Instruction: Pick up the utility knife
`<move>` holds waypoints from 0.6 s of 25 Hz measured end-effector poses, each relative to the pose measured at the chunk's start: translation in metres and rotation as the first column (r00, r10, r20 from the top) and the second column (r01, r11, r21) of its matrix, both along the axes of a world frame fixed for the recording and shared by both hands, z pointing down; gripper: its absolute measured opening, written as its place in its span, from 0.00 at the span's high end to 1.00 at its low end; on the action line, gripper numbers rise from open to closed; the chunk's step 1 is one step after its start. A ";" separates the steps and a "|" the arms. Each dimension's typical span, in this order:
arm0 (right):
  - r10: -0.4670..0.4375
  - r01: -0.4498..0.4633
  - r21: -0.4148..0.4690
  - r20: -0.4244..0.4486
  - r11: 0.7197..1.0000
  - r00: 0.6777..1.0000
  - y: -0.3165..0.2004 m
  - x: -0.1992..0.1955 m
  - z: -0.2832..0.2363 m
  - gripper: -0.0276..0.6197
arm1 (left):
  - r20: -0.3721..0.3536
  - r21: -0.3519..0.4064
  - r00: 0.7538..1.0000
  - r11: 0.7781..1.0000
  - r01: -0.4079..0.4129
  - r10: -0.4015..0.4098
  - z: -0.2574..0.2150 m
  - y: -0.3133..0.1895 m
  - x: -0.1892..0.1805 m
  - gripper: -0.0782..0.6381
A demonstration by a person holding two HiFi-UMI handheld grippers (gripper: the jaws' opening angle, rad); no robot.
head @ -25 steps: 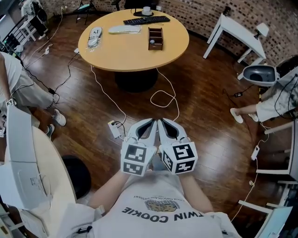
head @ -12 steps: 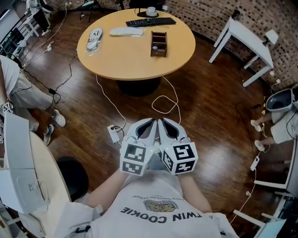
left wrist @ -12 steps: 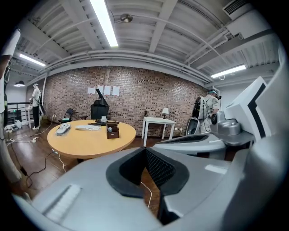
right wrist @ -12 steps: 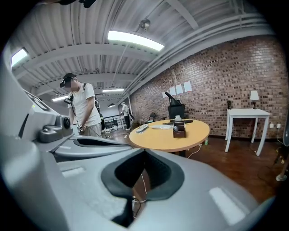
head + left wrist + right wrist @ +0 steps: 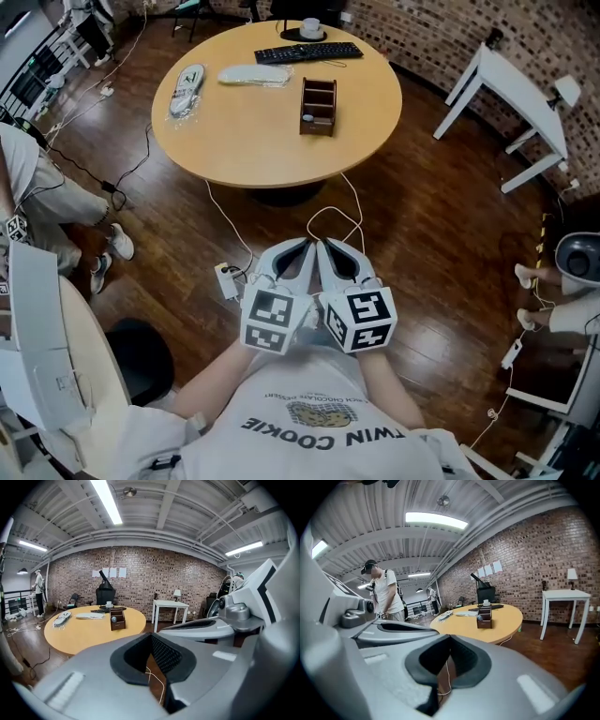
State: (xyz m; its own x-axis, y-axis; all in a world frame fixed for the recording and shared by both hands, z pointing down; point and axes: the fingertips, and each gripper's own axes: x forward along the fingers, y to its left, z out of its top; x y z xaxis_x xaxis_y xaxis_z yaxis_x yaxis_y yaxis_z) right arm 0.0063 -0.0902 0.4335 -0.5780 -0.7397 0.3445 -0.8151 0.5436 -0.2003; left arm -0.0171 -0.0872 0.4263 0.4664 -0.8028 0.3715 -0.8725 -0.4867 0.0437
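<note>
Brick-walled room, dark wood floor. Round tan wooden counter (image 5: 272, 141) dead ahead, well apart from both tools. Left tool (image 5: 300, 251) & right tool (image 5: 330, 251) clenched shut, empty, side by side at chest. Utility knife not surely ID'd; prob. the pale long item in clear wrap (image 5: 187, 79) at counter's far left, long axis running away from person. That's the left tool's side.

T-shirt (image 5: 281, 398) print, large line: "TWIN COOKIE", upside down in the head view
T-shirt print, small line by emblem: too small to read
Wall sheets (image 5: 112, 572): illegible
</note>
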 end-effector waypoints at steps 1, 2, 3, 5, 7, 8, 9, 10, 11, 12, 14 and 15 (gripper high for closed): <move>-0.004 0.004 0.001 0.005 1.000 1.000 -0.008 0.003 -0.001 0.95 | 0.007 0.001 1.000 1.000 0.005 -0.005 0.000 -0.008 0.003 0.88; -0.008 0.008 0.001 0.009 1.000 1.000 -0.015 0.006 -0.002 0.95 | 0.014 0.000 1.000 1.000 0.010 -0.010 0.000 -0.015 0.006 0.88; -0.013 0.013 0.001 0.012 1.000 1.000 -0.021 0.008 -0.004 0.95 | 0.019 0.000 1.000 1.000 0.016 -0.016 -0.001 -0.022 0.008 0.88; -0.021 0.021 0.003 0.015 1.000 1.000 -0.032 0.014 -0.005 0.95 | 0.024 0.004 0.999 1.000 0.027 -0.027 -0.003 -0.032 0.013 0.88; -0.028 0.028 0.006 0.017 1.000 0.999 -0.040 0.018 -0.004 0.95 | 0.030 0.011 0.999 0.999 0.033 -0.033 -0.004 -0.040 0.017 0.88; -0.030 0.030 0.007 0.017 1.000 0.999 -0.044 0.019 -0.004 0.95 | 0.035 0.014 0.999 0.999 0.034 -0.034 -0.003 -0.043 0.019 0.88; -0.032 0.031 0.007 0.018 0.999 0.999 -0.047 0.020 -0.004 0.95 | 0.038 0.015 0.999 0.999 0.034 -0.035 -0.003 -0.047 0.021 0.88; -0.033 0.033 0.007 0.019 0.999 0.999 -0.050 0.021 -0.004 0.95 | 0.039 0.015 0.999 0.999 0.035 -0.035 -0.003 -0.050 0.022 0.88; -0.034 0.034 0.008 0.020 0.999 0.999 -0.053 0.023 -0.005 0.95 | 0.040 0.016 0.999 0.999 0.036 -0.036 -0.004 -0.053 0.023 0.88; -0.036 0.036 0.008 0.020 0.999 0.999 -0.057 0.023 -0.005 0.95 | 0.039 0.018 0.999 0.999 0.037 -0.037 -0.006 -0.057 0.024 0.88; -0.037 0.037 0.011 0.018 0.999 0.999 -0.066 0.025 -0.007 0.95 | 0.038 0.024 0.999 0.999 0.036 -0.037 -0.009 -0.066 0.026 0.88; -0.036 0.036 0.013 0.017 0.999 0.999 -0.070 0.025 -0.007 0.95 | 0.038 0.027 0.999 0.999 0.034 -0.035 -0.009 -0.070 0.026 0.88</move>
State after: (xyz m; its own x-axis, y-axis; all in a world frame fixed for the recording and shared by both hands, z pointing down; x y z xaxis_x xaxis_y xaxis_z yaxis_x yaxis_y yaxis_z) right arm 0.0318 -0.1603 0.4267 -0.6103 -0.7223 0.3252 -0.7913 0.5752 -0.2074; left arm 0.0091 -0.1573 0.4171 0.4237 -0.8282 0.3669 -0.8897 -0.4565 -0.0028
